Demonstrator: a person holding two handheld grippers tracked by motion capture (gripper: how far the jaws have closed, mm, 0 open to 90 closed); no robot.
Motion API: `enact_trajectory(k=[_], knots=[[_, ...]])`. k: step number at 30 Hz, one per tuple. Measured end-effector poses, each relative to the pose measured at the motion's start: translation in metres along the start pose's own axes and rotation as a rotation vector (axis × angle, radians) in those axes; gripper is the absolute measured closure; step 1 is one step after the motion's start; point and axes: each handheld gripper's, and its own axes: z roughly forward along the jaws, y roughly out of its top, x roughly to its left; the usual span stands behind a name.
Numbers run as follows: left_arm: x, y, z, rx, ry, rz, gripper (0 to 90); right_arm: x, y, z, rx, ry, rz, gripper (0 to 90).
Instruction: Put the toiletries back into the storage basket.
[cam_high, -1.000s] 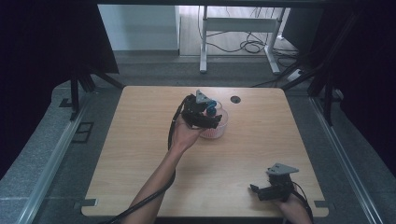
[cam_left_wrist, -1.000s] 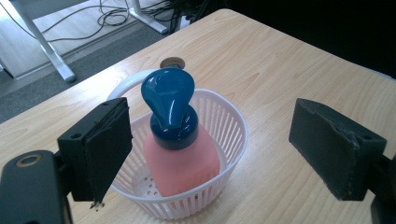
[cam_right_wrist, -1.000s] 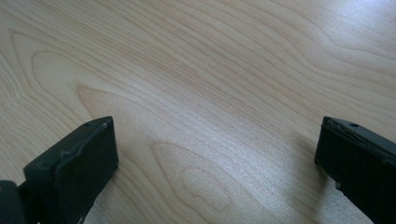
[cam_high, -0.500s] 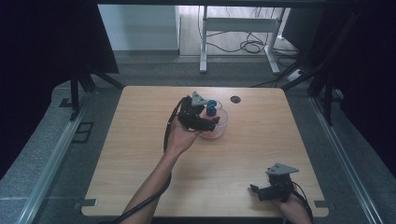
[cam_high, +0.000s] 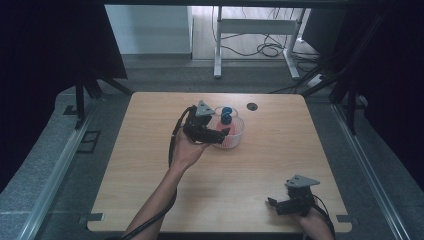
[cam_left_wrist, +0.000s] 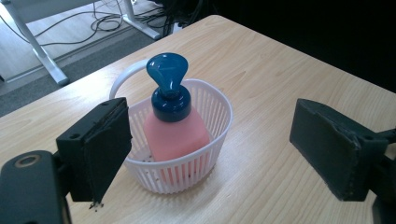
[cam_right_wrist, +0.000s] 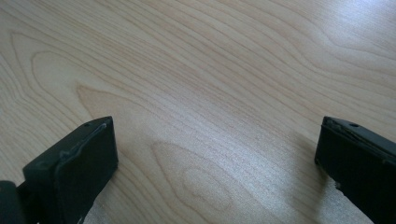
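Observation:
A pink soap bottle (cam_left_wrist: 175, 135) with a dark blue pump top (cam_left_wrist: 167, 74) stands in a small white slatted basket (cam_left_wrist: 212, 140) with a white handle behind it. In the high view the basket (cam_high: 237, 134) sits at the table's far middle, the blue pump top (cam_high: 226, 115) rising from it. My left gripper (cam_high: 216, 134) hovers at the basket's near left side, open, its jaws wide apart and holding nothing. My left gripper (cam_left_wrist: 219, 158) frames the basket from close up. My right gripper (cam_high: 272, 204) rests low at the near right of the table, open over bare wood (cam_right_wrist: 210, 116).
A round dark grommet (cam_high: 252, 106) lies in the tabletop behind the basket. The wooden table (cam_high: 150, 165) has grey floor and rails around it. A white desk frame (cam_high: 250, 30) and cables stand beyond the far edge.
My left gripper has drawn back slightly toward the left and near side of the basket. The right gripper has stayed put.

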Motion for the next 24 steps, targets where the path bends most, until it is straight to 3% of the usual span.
enact_trajectory(k=[24], knots=[[0.003, -0.023, -0.033, 0.003, -0.013, -0.033, 12.1, 0.0, 0.0, 0.0, 0.002, -0.005, -0.002, 0.0]])
